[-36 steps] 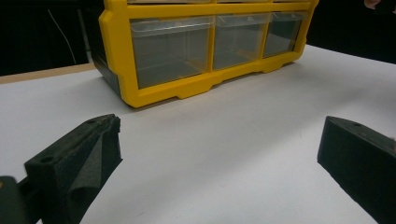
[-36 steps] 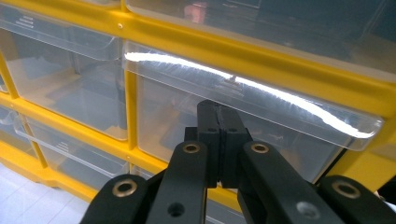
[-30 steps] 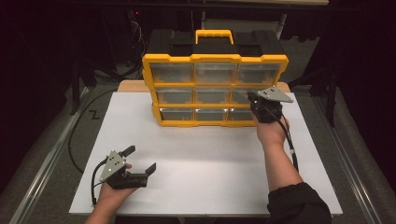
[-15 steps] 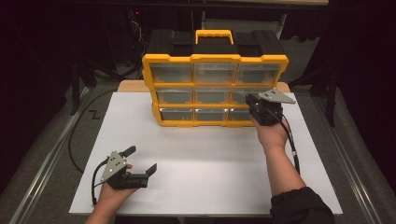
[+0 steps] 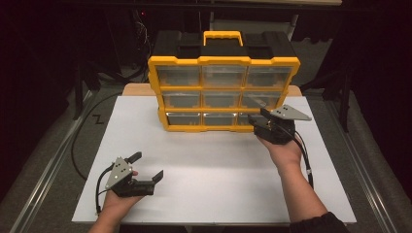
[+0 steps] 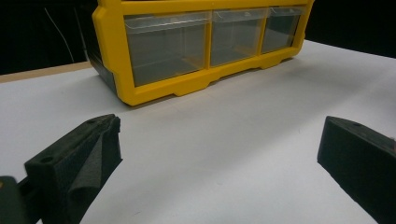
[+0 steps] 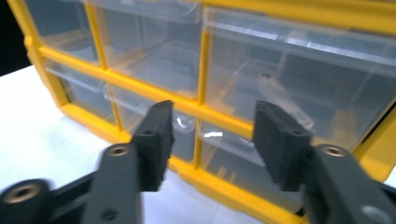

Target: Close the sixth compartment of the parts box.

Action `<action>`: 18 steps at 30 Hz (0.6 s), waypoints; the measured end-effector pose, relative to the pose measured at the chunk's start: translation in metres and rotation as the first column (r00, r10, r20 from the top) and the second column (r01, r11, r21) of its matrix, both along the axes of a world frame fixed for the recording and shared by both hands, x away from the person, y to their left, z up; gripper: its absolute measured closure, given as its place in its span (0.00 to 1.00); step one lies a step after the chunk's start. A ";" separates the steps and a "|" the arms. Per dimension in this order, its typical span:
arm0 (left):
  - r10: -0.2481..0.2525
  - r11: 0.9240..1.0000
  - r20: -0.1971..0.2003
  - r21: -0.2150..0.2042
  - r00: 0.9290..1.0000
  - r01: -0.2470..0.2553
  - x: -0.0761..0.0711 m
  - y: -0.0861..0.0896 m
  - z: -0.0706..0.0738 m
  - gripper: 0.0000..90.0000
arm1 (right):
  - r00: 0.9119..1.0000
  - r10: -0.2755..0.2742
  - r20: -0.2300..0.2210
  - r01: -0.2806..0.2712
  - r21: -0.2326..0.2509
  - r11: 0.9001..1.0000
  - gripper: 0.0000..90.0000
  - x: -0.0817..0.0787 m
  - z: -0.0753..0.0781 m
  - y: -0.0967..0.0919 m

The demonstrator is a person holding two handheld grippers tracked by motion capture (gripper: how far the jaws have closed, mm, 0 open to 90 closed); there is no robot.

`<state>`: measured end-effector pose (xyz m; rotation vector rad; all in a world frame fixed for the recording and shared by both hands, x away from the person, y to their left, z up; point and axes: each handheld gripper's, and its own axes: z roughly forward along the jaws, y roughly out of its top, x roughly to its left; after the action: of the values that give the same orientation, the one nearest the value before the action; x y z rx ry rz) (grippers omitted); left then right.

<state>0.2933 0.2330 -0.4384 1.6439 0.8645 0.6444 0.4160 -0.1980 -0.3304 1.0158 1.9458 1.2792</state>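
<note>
At organizer [image 5: 223, 92] front: right tongs [image 7: 212, 142] just opening, empty.

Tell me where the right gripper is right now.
In the high view, the right gripper is right of centre, at the bottom-right drawer of the yellow drawer organizer, jaws open with nothing between them.

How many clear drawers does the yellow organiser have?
9 drawers in the organiser: three on top, three in the middle, three at the bottom; the bottom-right one is partly hidden by the right claw.
</note>
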 end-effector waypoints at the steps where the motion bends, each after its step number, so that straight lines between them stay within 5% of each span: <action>1: -0.001 1.000 0.000 0.000 1.000 0.001 0.000 0.000 0.000 0.00 | 1.000 0.006 -0.005 -0.006 0.005 1.000 0.47 -0.002 -0.002 0.000; 9: 0.003 1.000 0.000 0.009 1.000 -0.003 0.000 0.001 0.000 0.00 | 1.000 0.021 -0.021 -0.020 0.031 0.999 0.01 -0.014 -0.019 -0.002; 18: 0.007 1.000 -0.002 0.010 1.000 -0.007 0.001 0.002 -0.001 0.00 | 0.999 0.041 -0.024 -0.041 0.024 0.999 0.01 -0.032 -0.033 -0.005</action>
<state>0.2942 0.2351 -0.4390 1.6513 0.8707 0.6527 0.3839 -0.2027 -0.3635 1.0126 1.9841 1.3206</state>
